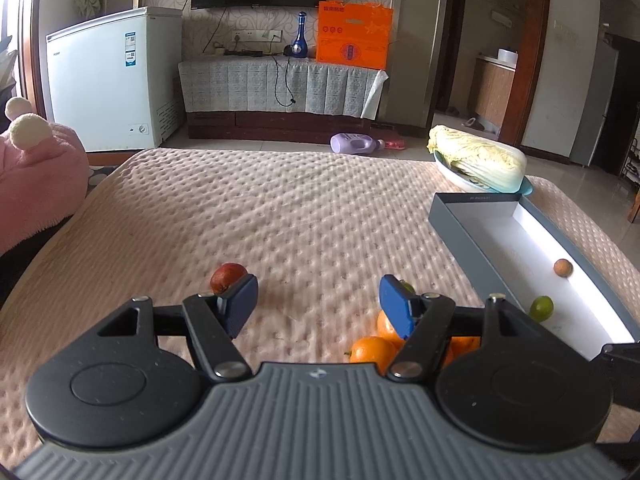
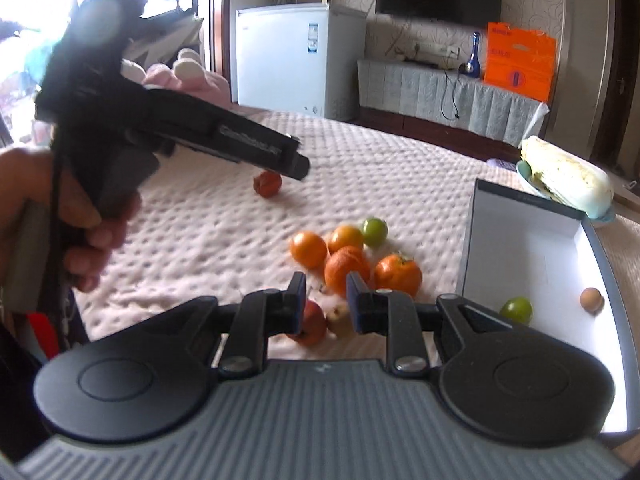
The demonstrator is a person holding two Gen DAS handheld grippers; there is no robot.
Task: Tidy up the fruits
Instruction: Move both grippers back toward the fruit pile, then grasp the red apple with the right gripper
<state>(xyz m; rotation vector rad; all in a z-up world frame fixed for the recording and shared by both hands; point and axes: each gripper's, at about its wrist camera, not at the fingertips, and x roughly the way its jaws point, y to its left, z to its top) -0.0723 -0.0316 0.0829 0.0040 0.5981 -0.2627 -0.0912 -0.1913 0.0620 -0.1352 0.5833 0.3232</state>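
**Fruit on the quilted table: stock at this moment**

Surface: table point(image 1: 280, 208) under a pale pink dimpled cover.

Container: grey box point(image 1: 460, 232) with white inside, at 3 o'clock on the table in the left wrist view. It holds one green fruit point(image 1: 541, 308) and one small brown fruit point(image 1: 563, 268), well apart from each other on the white floor. In the right wrist view the same two lie at the near end of the box.

Loose fruit, right wrist view: a cluster of oranges point(image 2: 344, 268) near the table's middle, several touching one another, with a second green fruit point(image 2: 375, 232) at the cluster's 12 o'clock edge. A red apple point(image 2: 312, 320) and a pale fruit point(image 2: 340, 318) lie just beside each other, partly hidden behind the right fingers. A single dark red fruit point(image 2: 268, 184) sits well apart at 11 o'clock from the cluster.

Left gripper point(image 1: 318, 300): fingers stand apart with only bare cover between them; the dark red fruit shows just behind its left finger, the oranges behind its right.

Right gripper point(image 2: 326, 300): fingers drawn close together, a narrow gap left, nothing held; view blurred.

A hand point(image 2: 52, 216) grips the left gripper's handle at 9 o'clock in the right wrist view.

Other: a cabbage point(image 1: 480, 160) on a dish at 1 o'clock beyond the box.
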